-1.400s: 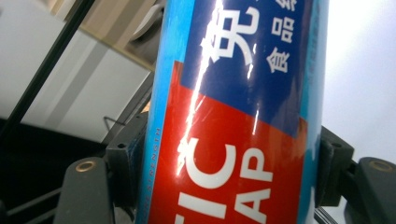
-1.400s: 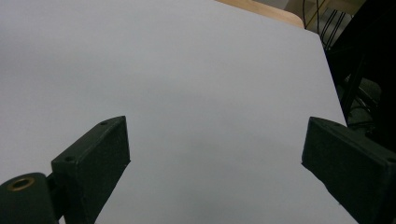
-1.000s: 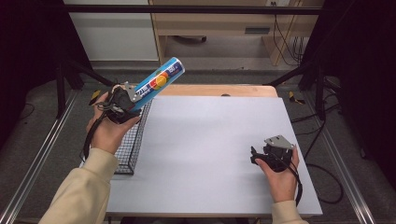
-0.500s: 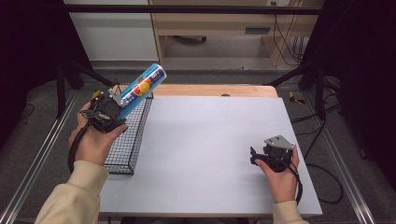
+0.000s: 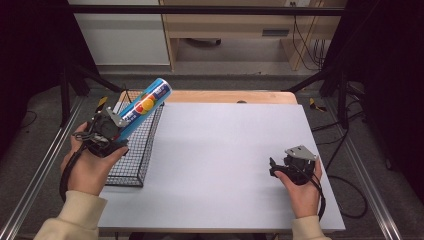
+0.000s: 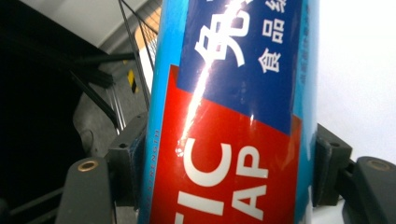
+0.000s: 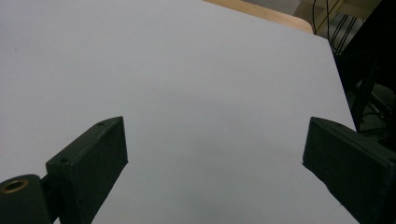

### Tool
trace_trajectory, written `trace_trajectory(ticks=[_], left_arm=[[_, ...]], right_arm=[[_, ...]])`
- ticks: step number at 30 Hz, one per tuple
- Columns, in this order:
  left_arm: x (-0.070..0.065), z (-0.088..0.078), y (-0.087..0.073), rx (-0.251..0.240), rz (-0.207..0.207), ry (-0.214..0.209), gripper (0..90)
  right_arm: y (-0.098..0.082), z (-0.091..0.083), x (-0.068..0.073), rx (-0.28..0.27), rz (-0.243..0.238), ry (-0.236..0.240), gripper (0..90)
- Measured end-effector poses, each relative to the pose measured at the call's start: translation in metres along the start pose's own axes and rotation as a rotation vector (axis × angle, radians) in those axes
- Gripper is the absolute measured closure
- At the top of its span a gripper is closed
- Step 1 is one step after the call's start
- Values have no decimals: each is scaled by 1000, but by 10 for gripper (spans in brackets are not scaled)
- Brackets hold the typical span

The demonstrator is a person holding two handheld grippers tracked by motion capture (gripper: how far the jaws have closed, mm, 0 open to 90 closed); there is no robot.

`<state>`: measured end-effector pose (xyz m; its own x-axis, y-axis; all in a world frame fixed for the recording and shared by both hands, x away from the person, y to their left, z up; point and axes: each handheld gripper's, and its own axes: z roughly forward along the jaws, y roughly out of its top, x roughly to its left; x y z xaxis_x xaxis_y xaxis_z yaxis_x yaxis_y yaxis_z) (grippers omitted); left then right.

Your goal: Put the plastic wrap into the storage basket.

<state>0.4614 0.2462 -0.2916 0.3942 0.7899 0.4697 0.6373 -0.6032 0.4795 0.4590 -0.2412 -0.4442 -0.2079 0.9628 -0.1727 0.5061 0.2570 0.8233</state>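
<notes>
I see the white table [image 5: 225, 165] spread ahead of my right gripper [image 7: 215, 163], whose jaws stand wide apart over bare tabletop, nothing between them. The black wire basket [image 5: 142, 150] sits just right of and beyond my left gripper [image 5: 107, 135], at the table's left edge. My left gripper is clamped on the blue tube [image 5: 145, 106], jaws pressed on both its sides near the lower end; the tube [image 6: 233, 116] tilts up and away from the tool, its far end above the basket. Red and dark-blue label faces my camera.
</notes>
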Motion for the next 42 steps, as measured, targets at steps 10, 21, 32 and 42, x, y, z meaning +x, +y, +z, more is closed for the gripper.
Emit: trace_trajectory(ticks=[10, 21, 32, 42], left_arm=[[3, 5, -21, 46, -29, -22, 304], [4, 15, -30, 102, -51, -54, 306], [5, 40, -30, 181, -78, -73, 308], [8, 58, -30, 239, -110, -41, 310]], right_arm=[[-1, -1, -1, -1, 9, -2, 70], [-1, 0, -2, 2, 5, 1, 71], [-1, 0, -5, -3, 10, 8, 72], [-1, -1, -4, -9, 8, 11, 75]])
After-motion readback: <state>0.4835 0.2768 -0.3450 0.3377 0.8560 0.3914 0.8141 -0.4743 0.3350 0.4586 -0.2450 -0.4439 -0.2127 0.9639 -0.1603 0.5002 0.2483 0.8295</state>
